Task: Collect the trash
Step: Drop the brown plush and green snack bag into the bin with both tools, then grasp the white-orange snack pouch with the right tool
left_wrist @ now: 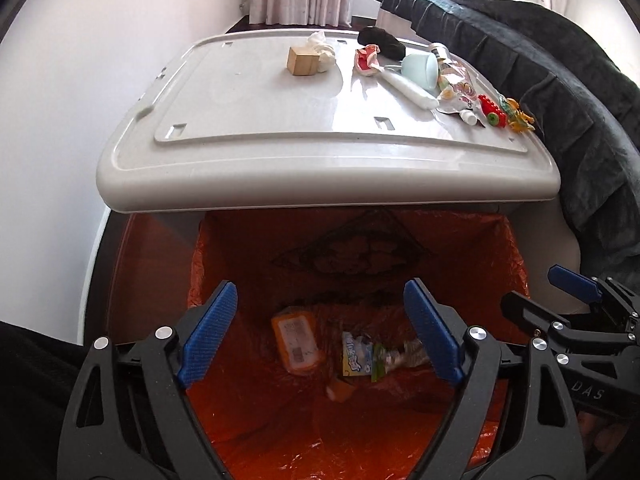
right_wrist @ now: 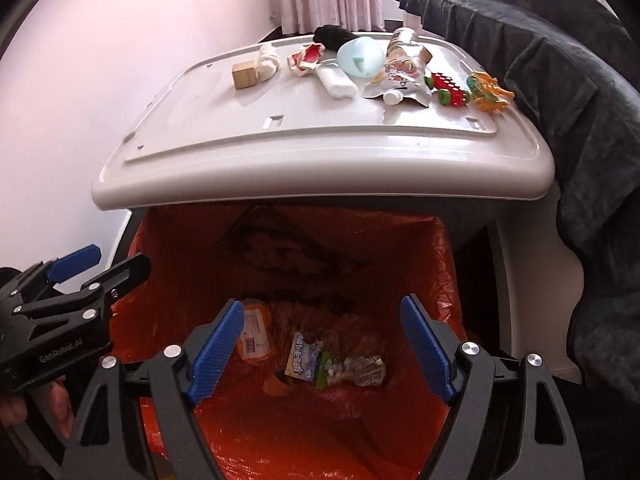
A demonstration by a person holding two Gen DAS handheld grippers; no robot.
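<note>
Each tool [left_wrist: 320, 336] is black framed with silver screws and ribbed blue pads [left_wrist: 208, 336]; the left one is lettered GenRobot.AI.

"GenRobot.AI" on left tongs [right_wrist: 120, 276]

Bin liner [left_wrist: 248, 420]: orange plastic, crinkled, open below me, a black mark printed on its far wall.
Orange packet [left_wrist: 297, 344]: lying flat at the bottom, label up.
Blue-and-yellow wrapper [right_wrist: 304, 362]: crumpled, just right of it, touching a clear wrapper [right_wrist: 366, 370].
</note>
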